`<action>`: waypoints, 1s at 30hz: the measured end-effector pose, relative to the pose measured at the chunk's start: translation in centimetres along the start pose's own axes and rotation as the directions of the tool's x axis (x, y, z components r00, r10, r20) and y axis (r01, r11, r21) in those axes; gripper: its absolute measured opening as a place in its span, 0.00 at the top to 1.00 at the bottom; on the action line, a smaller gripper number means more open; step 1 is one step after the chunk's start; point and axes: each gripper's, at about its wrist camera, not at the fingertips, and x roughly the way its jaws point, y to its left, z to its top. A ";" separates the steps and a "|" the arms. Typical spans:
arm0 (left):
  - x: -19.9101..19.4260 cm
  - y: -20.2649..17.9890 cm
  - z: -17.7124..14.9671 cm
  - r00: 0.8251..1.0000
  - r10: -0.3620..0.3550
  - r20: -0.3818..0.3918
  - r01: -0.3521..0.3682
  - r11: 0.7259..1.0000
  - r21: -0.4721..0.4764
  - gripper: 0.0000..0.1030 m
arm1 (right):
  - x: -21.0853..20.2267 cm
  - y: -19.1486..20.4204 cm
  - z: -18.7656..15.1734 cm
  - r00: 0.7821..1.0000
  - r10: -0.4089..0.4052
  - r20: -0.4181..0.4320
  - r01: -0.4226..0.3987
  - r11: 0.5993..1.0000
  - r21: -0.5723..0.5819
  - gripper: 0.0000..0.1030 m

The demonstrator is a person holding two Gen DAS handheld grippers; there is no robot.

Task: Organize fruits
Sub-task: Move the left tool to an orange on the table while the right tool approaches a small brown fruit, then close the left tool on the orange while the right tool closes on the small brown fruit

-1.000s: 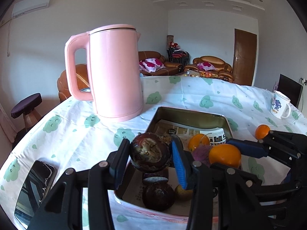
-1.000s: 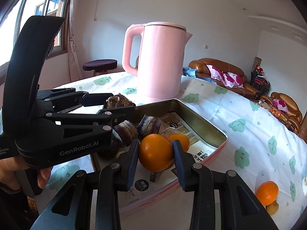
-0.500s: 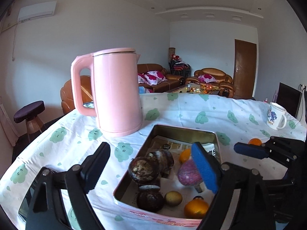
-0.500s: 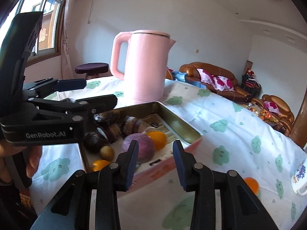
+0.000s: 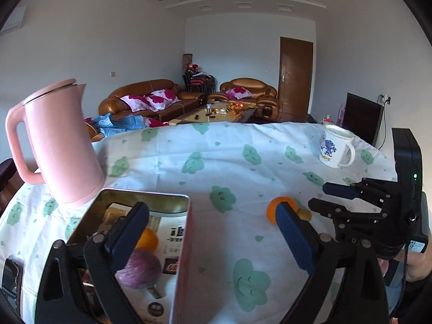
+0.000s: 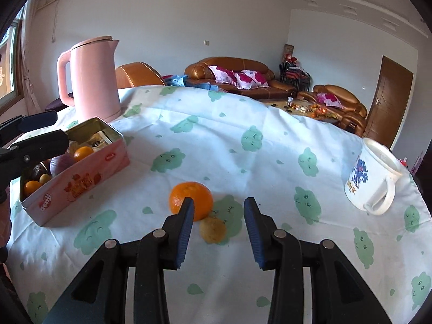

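The left gripper [image 5: 213, 232] has just been opening and stands wide, empty, over the edge of the tin [image 5: 182, 248], which holds fruit. The right gripper [image 6: 218, 210] is partly open, holding nothing, above an orange [image 6: 190, 200] and a small yellow fruit [image 6: 212, 229] on the cloth [image 6: 216, 140].

Thin white cloth [image 6: 205, 140] w/ matt green cloud print, lightly creased, covers the table. Center: orange [image 6: 191, 200] w/ dimpled, faintly shiny peel; small yellow-brown fruit [image 6: 212, 229] just beside it looks dull, rough. Left: tin box [image 6: 78, 181], glossy pink printed outside, brassy metal inside, lined w/ printed paper. Upper left: pink kettle [image 6: 93, 81], smooth satin plastic. Right: glazed white mug [image 6: 371, 178], glossy. Bottom: right gripper [image 6: 218, 210], matt black plastic, ribbed blue pads. Background: shiny brown leather sofa [image 6: 237, 77].
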 end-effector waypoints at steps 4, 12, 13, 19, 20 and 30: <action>1.8 -1.6 0.3 0.999 0.001 -0.038 0.000 1.000 0.030 0.06 | 1.1 -0.4 -0.4 0.998 0.044 -0.052 -0.044 0.999 0.004 0.61; 4.0 -2.9 0.2 0.996 0.019 -0.086 -0.013 0.997 0.074 0.06 | 3.2 -0.3 -1.0 0.982 0.097 -0.161 -0.096 0.995 0.015 0.61; 4.2 -3.1 0.1 0.996 0.017 -0.092 -0.010 0.997 0.077 0.06 | 3.3 -0.4 -1.0 0.980 0.104 -0.170 -0.102 0.995 0.019 0.61; 5.7 -4.2 -0.1 0.992 0.000 -0.124 0.010 0.996 0.083 0.06 | 3.1 -1.1 -1.2 0.981 0.105 -0.160 -0.098 0.994 0.054 0.72; 6.0 -4.4 -0.1 0.992 -0.002 -0.128 0.013 0.997 0.082 0.06 | 3.1 -1.5 -1.2 0.983 0.099 -0.154 -0.089 0.994 0.068 0.72; 8.8 -7.7 -0.5 0.980 -0.063 -0.188 0.085 0.990 0.110 0.07 | 1.8 -6.1 -1.8 0.994 -0.004 -0.111 0.032 0.967 0.253 0.73</action>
